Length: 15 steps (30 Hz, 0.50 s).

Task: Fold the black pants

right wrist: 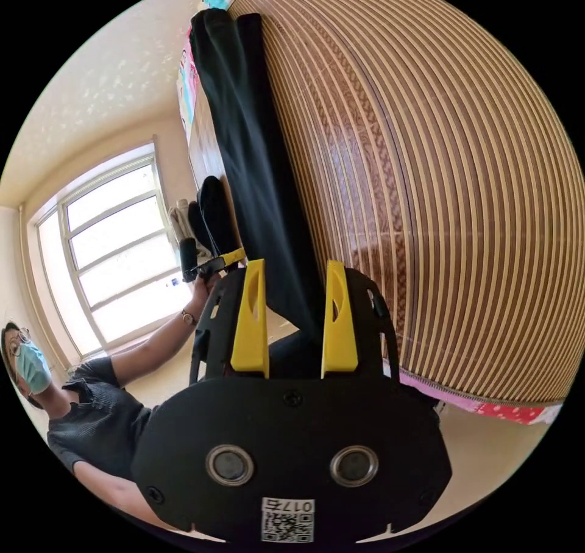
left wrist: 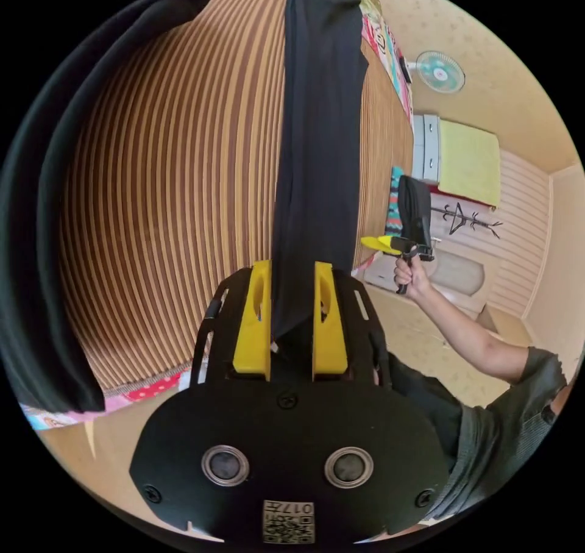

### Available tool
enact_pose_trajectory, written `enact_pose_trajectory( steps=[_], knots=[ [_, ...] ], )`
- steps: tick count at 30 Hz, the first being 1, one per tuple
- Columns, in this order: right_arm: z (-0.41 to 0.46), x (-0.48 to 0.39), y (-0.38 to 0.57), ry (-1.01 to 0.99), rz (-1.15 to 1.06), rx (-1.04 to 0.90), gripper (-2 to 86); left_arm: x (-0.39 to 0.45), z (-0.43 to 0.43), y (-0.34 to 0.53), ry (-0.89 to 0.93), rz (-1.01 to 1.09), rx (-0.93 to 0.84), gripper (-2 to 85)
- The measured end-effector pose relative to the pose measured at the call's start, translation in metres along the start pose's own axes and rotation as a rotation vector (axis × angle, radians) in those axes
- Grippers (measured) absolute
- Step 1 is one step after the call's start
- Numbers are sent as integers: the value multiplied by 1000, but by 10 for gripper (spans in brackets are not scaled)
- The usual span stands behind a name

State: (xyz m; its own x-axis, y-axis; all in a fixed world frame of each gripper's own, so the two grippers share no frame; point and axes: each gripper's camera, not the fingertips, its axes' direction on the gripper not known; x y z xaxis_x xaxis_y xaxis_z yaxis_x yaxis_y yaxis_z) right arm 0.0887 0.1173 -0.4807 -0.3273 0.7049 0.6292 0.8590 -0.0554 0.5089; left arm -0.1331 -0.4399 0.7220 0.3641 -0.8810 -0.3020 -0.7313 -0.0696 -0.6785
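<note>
black pants (left wrist: 317, 150), both tools gripping, striped mat (left wrist: 183, 181)

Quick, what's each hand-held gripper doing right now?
Left hand-held gripper: shut on the black pants.
Right hand-held gripper: shut on the black pants too.

The black pants (left wrist: 320, 150) are stretched as one long, narrow, plain dark strip across the striped bamboo mat (left wrist: 183, 181). In the right gripper view the black pants (right wrist: 256, 169) are seen laid lengthwise near the mat's edge, smooth and taut, with the legs apparently stacked together.
</note>
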Motion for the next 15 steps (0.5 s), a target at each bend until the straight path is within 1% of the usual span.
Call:
enact_pose_trajectory(
  steps=[3,7,10,12,14,15],
  knots=[
    [0,9,-37,-39,-18,3,144,6,-6,-45,4,-7,59,128],
    [14,18,-68,-123,-71,-43,123,29,3,-96,46,27,33,104],
    [27,27,-77,-207,-73,-45,99,48,15,-115,9,35,-17,70],
    [31,31,-71,-225,-56,-40,57,54,18,-116,-17,20,-23,53],
    [30,29,-60,-211,-72,-48,43,61,17,-111,28,35,-7,45],
    [26,27,-50,-244,-94,-47,36,68,14,-105,79,57,13,42]
  ],
)
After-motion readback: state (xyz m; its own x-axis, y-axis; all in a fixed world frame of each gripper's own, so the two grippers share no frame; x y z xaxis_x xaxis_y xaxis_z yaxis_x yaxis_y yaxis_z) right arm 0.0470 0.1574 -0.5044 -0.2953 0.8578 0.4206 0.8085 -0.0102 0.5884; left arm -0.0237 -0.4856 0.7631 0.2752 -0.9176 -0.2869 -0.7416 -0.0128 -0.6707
